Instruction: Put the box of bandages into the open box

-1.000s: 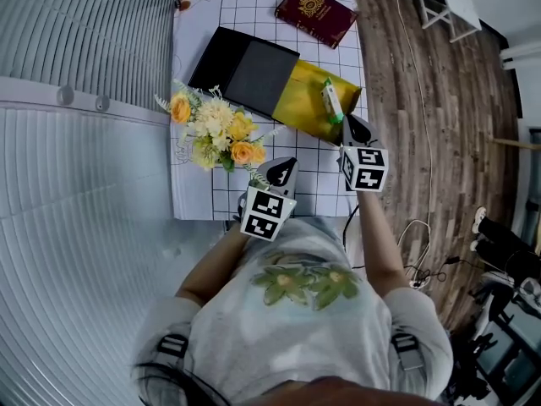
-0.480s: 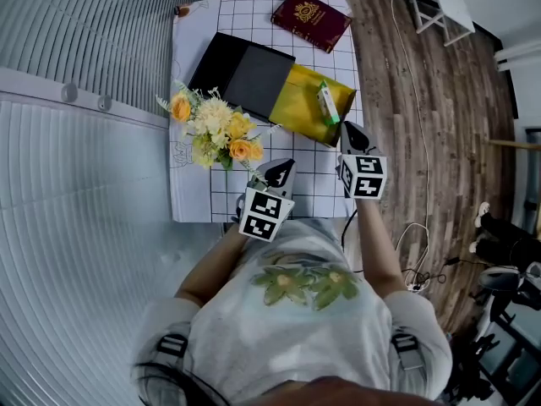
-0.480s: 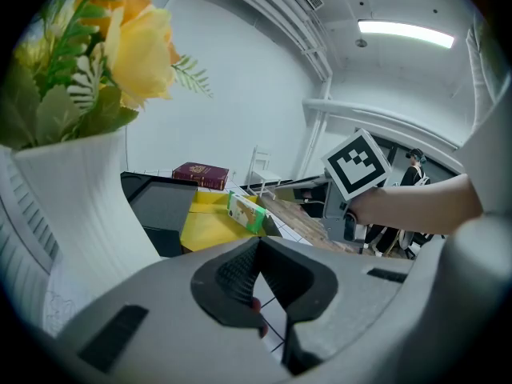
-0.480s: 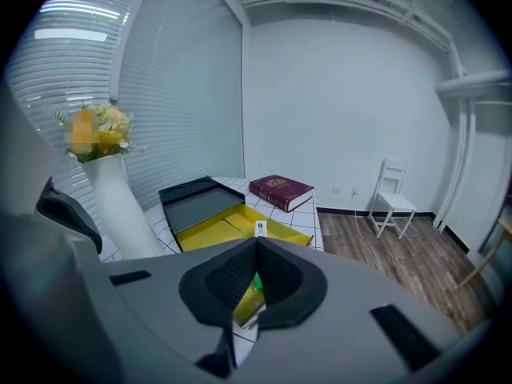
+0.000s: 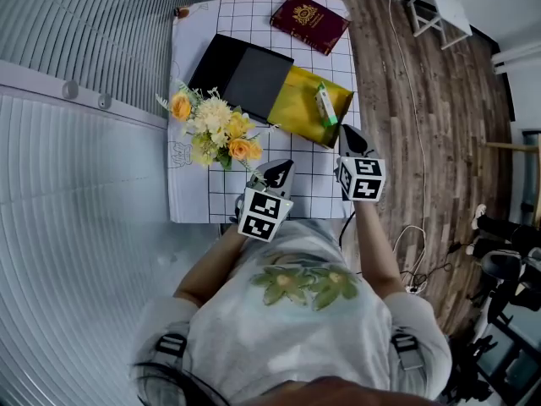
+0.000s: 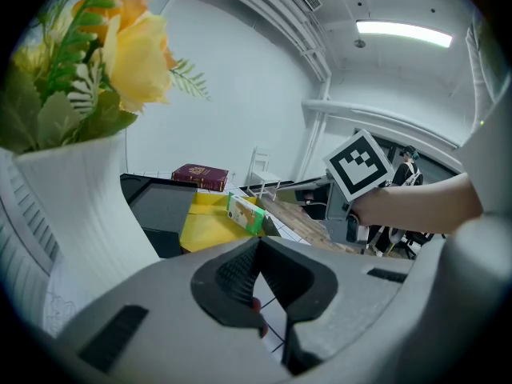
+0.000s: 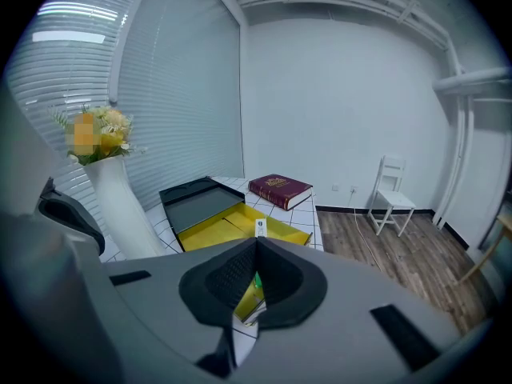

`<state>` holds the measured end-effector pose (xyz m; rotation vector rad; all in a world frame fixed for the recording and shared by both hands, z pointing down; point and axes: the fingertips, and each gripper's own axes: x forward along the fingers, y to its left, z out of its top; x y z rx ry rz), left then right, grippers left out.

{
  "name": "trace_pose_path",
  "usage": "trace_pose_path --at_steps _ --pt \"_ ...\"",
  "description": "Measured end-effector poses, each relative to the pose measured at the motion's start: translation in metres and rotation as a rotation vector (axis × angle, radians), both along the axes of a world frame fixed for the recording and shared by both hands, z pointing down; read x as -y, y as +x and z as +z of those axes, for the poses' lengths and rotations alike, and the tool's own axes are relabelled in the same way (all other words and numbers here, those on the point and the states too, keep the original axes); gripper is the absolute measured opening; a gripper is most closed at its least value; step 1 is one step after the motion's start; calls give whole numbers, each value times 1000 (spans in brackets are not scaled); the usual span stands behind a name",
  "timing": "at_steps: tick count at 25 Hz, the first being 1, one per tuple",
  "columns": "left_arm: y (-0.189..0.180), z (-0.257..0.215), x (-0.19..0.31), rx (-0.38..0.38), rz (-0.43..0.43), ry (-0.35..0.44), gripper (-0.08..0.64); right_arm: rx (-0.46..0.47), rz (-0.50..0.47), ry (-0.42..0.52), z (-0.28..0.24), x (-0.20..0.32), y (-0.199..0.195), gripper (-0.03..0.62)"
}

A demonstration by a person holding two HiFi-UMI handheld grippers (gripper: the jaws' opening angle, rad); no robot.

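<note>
Green-white bandage box [image 5: 323, 106] just beyond right tongs [image 5: 347, 131]

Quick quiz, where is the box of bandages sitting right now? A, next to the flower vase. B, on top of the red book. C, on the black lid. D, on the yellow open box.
D: the green-and-white box of bandages rests on the right side of the yellow open box, clear of the black lid and the red book.
</note>
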<state>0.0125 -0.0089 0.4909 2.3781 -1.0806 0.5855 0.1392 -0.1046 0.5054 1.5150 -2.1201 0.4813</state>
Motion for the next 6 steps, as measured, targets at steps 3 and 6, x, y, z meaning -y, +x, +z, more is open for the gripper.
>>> trace_pose_path --at_steps 3,6 --pt "-1 0 0 0 2 -1 6 2 -2 -6 0 -1 -1 8" --pt "-2 1 0 2 4 -2 6 -3 -11 -12 2 -2 -2 8"
